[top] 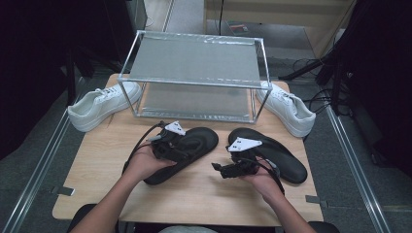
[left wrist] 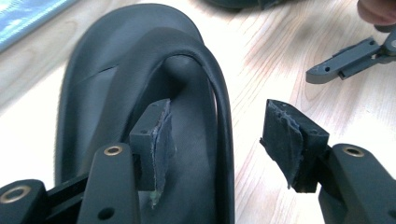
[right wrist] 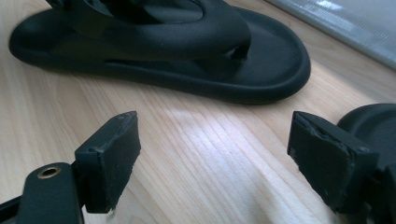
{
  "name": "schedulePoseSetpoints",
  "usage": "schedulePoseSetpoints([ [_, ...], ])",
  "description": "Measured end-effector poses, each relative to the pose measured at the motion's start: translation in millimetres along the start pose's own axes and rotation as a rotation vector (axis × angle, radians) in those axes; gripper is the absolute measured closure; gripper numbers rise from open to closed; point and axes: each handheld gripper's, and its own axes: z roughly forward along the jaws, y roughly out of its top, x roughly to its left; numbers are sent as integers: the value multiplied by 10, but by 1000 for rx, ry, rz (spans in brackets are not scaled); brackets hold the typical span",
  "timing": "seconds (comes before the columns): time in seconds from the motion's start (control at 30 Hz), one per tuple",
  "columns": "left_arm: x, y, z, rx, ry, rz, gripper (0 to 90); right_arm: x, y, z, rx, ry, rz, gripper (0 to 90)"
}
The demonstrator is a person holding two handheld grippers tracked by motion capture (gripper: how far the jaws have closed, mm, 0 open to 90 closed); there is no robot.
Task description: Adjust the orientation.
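Two black flip-flop sandals lie side by side on the wooden table. My left gripper (top: 183, 148) hovers over the left sandal (top: 201, 138), held in a hand. In the left gripper view this gripper (left wrist: 219, 135) stands open; the sandal's strap (left wrist: 219, 100) runs between the worn pads (left wrist: 158, 140) without being pressed. My right gripper (top: 218, 168) points left, just beside the right sandal (top: 286, 162). Seen in the right gripper view, it (right wrist: 217, 144) is open over bare wood, the left sandal (right wrist: 163, 46) lying ahead and the right sandal's edge (right wrist: 373, 121) at the right.
A metal-framed two-level rack (top: 194, 58) stands at the back of the table (top: 194, 194). One white sneaker (top: 99, 104) lies left of it, another (top: 286, 107) right of it. The right gripper's finger (left wrist: 345, 60) appears at the top right of the left gripper view.
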Motion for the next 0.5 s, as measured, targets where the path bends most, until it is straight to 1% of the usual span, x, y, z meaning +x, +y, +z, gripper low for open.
schedulePoseSetpoints([
  [0.07, 28, -26, -58, -12, 1, -9, 412, -8, 9, 5, 13, 12, 26, 180],
  [0.1, 46, -40, -81, -20, 6, -14, 410, -13, 18, 10, 21, 16, 51, 173],
  [0.13, 87, -70, -129, -24, 17, -26, 408, -14, 27, 12, 25, 13, 62, 173],
  [0.17, 87, -70, -129, -24, 17, -26, 407, -14, 27, 12, 25, 13, 62, 173],
  [0.2, 108, -88, -150, -27, 20, -33, 407, -9, 50, 5, 13, 11, 73, 170],
  [0.23, 143, -121, -195, -30, 33, -45, 408, -1, 61, -2, 7, 22, 76, 165],
  [0.27, 159, -141, -219, -36, 35, -50, 414, 4, 70, -9, -3, 37, 70, 157],
  [0.3, 159, -141, -219, -36, 35, -50, 422, 4, 70, -9, -3, 37, 70, 157],
  [0.33, 172, -159, -243, -40, 38, -58, 435, 19, 81, -18, -14, 65, 55, 171],
  [0.37, 199, -193, -291, -45, 40, -70, 455, 29, 85, -16, -9, 65, 49, 200],
  [0.4, 199, -193, -291, -45, 40, -70, 479, 29, 85, -16, -9, 65, 49, 200],
  [0.43, 212, -211, -311, -47, 41, -72, 506, 41, 86, -14, -7, 50, 31, 314],
  [0.47, 231, -250, -347, -41, 45, -81, 537, 43, 89, -18, -12, 56, 25, 355],
  [0.5, 231, -250, -347, -41, 45, -81, 578, 45, 95, -22, -21, 54, 21, 409],
])
